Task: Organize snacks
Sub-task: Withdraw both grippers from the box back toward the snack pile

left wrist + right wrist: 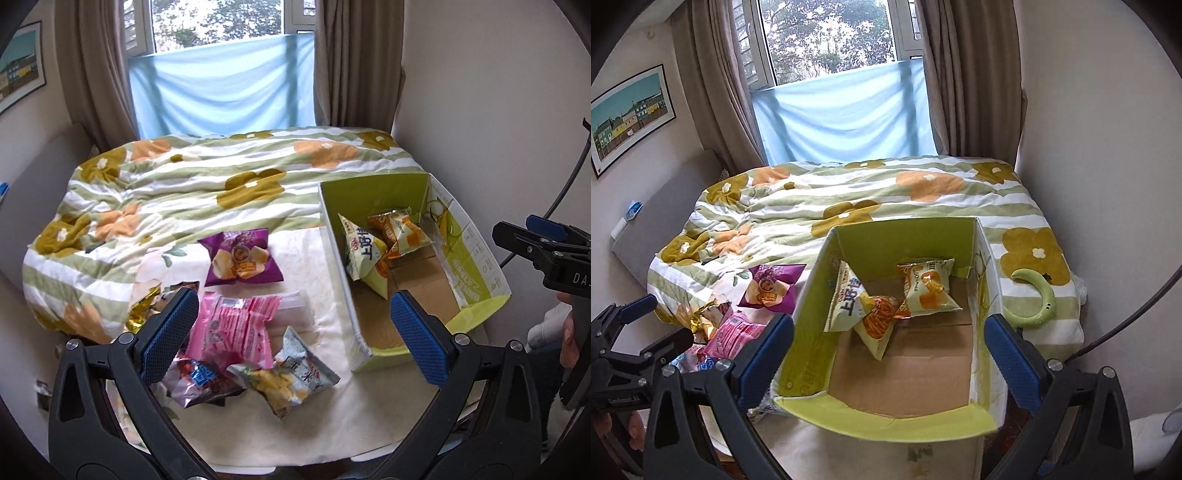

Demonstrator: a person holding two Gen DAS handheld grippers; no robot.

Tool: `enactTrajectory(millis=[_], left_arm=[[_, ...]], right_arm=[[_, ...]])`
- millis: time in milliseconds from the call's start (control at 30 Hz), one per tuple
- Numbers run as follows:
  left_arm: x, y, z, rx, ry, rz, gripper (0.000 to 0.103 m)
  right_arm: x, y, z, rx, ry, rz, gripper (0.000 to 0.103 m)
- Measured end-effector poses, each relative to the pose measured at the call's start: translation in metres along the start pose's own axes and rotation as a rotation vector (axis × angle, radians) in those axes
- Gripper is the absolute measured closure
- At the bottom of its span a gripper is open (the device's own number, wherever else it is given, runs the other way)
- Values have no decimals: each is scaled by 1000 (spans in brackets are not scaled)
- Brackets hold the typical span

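A green cardboard box (373, 192) (905, 236) stands open on the bed and holds two yellow-orange snack bags (365, 254) (925, 291). Left of it lie a purple bag (240, 258) (770, 286), a pink bag (232, 328) (733, 334), a grey bag with yellow chips (291, 380), a dark red-blue bag (203, 384) and a gold wrapper (142, 314). My left gripper (291, 339) is open and empty, above the loose pile. My right gripper (888, 362) is open and empty, above the box's near end.
A flowered quilt (207, 173) covers the far part of the bed. A cream cloth (325, 417) lies under the snacks. A green curved ring (1038, 299) lies right of the box. Walls stand on both sides; curtains and a window behind.
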State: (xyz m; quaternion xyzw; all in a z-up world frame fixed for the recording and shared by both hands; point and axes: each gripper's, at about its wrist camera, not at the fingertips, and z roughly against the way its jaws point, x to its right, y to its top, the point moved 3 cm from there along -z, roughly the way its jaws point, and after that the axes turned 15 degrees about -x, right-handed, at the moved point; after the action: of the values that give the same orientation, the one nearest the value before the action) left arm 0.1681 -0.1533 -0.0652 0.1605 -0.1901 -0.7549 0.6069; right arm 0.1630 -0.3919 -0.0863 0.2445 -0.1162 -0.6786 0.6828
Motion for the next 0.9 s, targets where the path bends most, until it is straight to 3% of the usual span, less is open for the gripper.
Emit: enactTrajectory(millis=[533,733,900], left_arm=[[-131,-121,42,-8,-10,-6,0],[-167,-153,37,-7,-4,-7,0],[-198,-172,9,-34,4,17,0]], right_arm=[[-138,-103,19,41,22,-81,1],[-178,-128,10,35,55,-58,1],[-214,-133,-17,4,73,27,1]])
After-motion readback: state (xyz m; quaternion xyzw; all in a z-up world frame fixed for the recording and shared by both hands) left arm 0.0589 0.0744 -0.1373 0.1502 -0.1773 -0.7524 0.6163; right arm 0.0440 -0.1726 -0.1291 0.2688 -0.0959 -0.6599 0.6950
